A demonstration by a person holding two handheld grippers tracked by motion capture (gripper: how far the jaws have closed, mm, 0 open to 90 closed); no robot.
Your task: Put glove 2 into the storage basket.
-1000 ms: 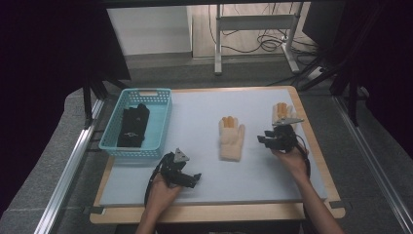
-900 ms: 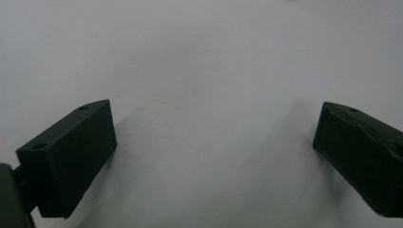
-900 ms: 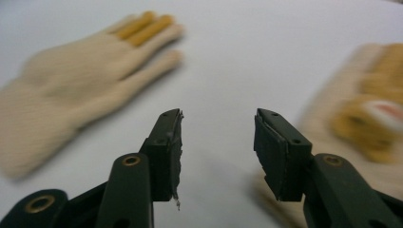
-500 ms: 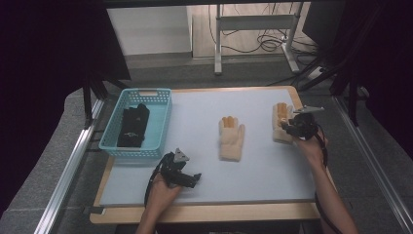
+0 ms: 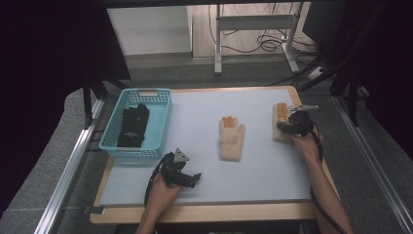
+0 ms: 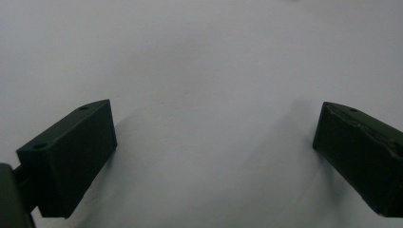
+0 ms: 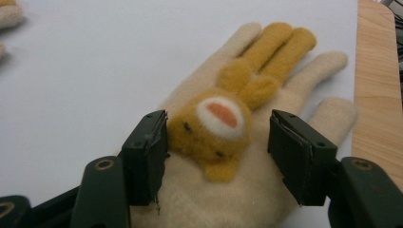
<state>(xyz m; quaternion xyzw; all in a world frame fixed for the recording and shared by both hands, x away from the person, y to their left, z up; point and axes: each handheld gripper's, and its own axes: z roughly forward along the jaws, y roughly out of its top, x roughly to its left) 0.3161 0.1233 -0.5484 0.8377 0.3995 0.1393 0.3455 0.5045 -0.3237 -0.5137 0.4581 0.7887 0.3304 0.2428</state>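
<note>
Right claw [image 7: 216, 156] spread over the cream glove [image 7: 247, 156] at the worktop's [image 5: 195, 112] right edge, jaws having just been opening, straddling the orange bear patch [image 7: 214, 126], one pad touching it, not yet pinching; set low over the palm, probably to nip the thick middle. Left claw [image 6: 214, 156] spread wide, holding nothing, parked above bare worktop near the front edge, likely waiting. Second cream glove [image 5: 231, 139] flat at centre. Black gloves [image 5: 133, 126] inside the blue basket [image 5: 160, 122] at left, suggesting sorting.
</note>
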